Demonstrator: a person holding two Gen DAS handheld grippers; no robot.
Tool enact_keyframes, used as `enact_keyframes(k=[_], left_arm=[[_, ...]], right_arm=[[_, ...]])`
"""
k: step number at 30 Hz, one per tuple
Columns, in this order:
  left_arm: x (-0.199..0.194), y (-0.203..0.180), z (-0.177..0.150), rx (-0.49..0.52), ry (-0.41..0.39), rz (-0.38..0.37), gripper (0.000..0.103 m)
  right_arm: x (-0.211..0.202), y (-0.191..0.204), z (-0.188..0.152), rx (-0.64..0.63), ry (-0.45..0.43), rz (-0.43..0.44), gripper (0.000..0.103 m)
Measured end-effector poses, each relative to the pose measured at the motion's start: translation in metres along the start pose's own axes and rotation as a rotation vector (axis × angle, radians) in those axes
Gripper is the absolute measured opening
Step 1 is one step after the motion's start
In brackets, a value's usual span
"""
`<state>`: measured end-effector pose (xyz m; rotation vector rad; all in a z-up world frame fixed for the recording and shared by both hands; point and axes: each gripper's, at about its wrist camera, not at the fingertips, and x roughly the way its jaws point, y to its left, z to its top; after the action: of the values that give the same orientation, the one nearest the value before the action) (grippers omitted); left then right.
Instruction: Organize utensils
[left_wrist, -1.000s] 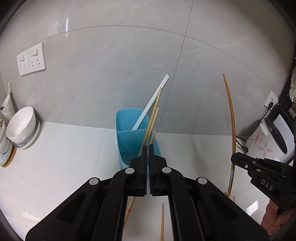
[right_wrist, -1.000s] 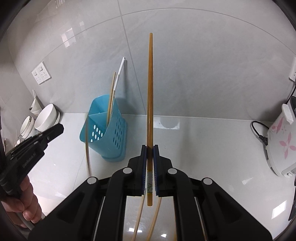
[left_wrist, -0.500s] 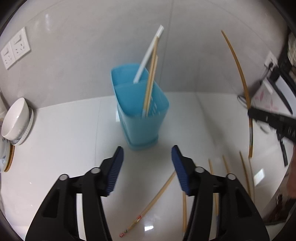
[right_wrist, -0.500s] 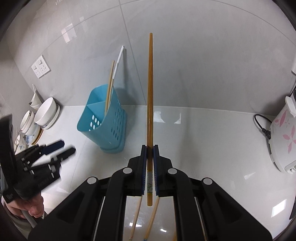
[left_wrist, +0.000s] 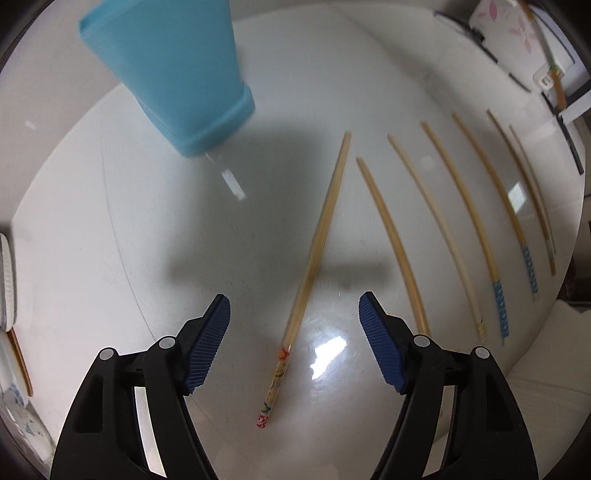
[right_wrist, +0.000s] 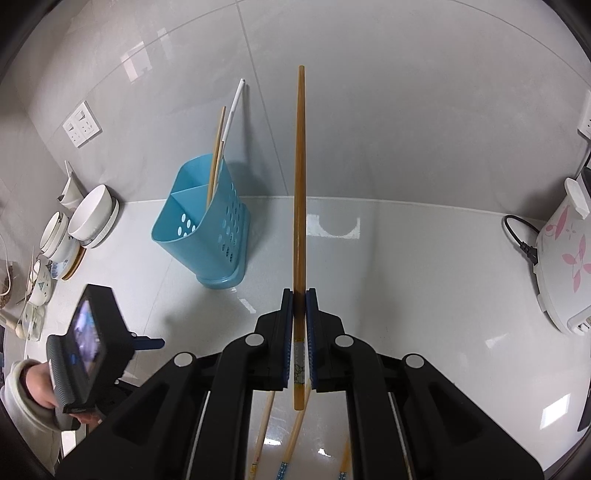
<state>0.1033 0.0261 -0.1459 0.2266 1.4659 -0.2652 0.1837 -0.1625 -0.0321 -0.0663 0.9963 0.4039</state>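
Observation:
My left gripper (left_wrist: 294, 314) is open and empty, pointed down at a wooden chopstick (left_wrist: 314, 258) that lies on the white counter between its fingertips. Several more chopsticks (left_wrist: 443, 221) lie side by side to its right. The blue utensil holder (left_wrist: 173, 70) stands at the upper left. My right gripper (right_wrist: 299, 299) is shut on a brown chopstick (right_wrist: 300, 177) and holds it upright, right of the blue holder (right_wrist: 207, 229), which has wooden and white chopsticks (right_wrist: 221, 147) in it. The left gripper's body (right_wrist: 88, 339) shows at the lower left.
White bowls (right_wrist: 92, 218) and dishes stand at the left by the wall. A white rice cooker with pink flowers (right_wrist: 565, 258) stands at the right, its cord beside it. Wall sockets (right_wrist: 81, 127) sit on the tiled wall.
My left gripper opened, let go of a chopstick in the holder, and swung down over the chopsticks on the counter. My right gripper has kept its brown chopstick upright.

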Motion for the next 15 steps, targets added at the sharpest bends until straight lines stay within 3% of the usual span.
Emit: enact_keyframes(k=[4,12,15], left_arm=[[0.008,0.0,0.004,0.028,0.067,0.007,0.054],[0.022,-0.012,0.004,0.086,0.146,0.021,0.016],[0.027,-0.012,0.0,0.088,0.16,0.024,0.009]], right_arm=[[0.001,0.001,-0.001,-0.003,0.004,0.0,0.006],[0.004,0.001,-0.001,-0.005,0.009,0.001,0.006],[0.004,0.001,-0.002,-0.003,0.011,0.001,0.006]])
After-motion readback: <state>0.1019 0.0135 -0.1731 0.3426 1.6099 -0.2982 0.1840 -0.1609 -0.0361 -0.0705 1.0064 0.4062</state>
